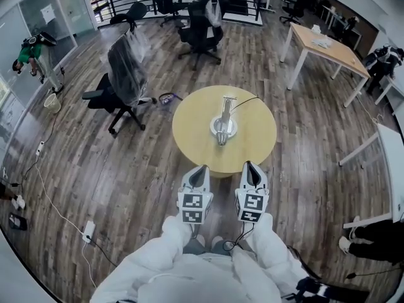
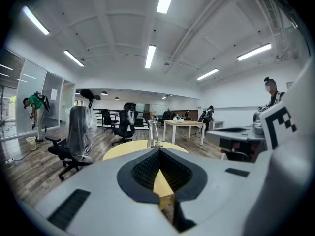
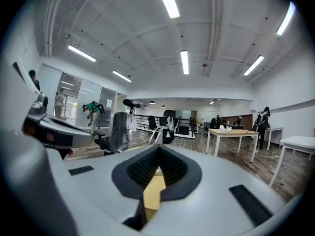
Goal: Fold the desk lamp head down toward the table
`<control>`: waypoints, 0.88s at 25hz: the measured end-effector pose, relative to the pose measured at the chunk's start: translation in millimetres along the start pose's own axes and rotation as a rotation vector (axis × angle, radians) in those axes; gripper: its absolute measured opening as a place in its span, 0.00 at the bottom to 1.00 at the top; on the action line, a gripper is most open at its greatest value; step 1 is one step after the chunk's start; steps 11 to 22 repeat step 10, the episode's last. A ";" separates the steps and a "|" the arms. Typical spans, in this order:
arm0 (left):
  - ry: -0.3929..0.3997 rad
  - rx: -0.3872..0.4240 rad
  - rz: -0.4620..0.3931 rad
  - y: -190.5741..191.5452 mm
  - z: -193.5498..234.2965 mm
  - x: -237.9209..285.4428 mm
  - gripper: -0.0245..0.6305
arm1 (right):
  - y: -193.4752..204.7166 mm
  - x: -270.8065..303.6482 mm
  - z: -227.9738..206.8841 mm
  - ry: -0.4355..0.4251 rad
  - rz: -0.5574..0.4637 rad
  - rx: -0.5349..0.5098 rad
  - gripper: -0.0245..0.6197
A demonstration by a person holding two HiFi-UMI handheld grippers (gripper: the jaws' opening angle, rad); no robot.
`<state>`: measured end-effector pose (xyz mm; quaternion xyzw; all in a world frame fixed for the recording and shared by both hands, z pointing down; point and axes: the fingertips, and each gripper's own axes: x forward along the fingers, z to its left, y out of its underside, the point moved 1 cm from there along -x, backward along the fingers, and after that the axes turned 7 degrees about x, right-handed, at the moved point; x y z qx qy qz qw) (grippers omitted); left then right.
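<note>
A silver desk lamp [image 1: 223, 120] stands on a white round base in the middle of the round yellow table [image 1: 189, 129]; its arm rises upright and a cable trails off to the right. My left gripper [image 1: 200, 170] and right gripper [image 1: 252, 166] hover side by side at the table's near edge, short of the lamp and pointing toward it. Both are shut with nothing between the jaws. In the left gripper view the lamp [image 2: 153, 134] shows just beyond the left gripper [image 2: 158, 149]. The right gripper [image 3: 158, 147] likewise faces the lamp [image 3: 157, 134].
A plastic-covered office chair [image 1: 125, 76] stands left of the table and a black chair [image 1: 199, 34] behind it. A wooden desk [image 1: 329, 47] is at the back right, a white desk [image 1: 390, 163] at the right. A power strip [image 1: 88, 230] and cable lie on the floor.
</note>
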<state>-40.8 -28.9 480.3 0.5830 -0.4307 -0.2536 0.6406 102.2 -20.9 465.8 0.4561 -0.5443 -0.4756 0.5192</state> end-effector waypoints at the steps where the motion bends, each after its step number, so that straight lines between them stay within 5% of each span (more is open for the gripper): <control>1: 0.000 -0.001 0.001 0.0 0.4 -0.3 0.04 | -2.0 -0.7 0.8 -0.003 -0.005 -0.003 0.06; 22: 0.000 -0.014 0.015 1.0 2.8 -3.2 0.04 | -8.4 -2.5 0.0 -0.004 -0.009 -0.016 0.06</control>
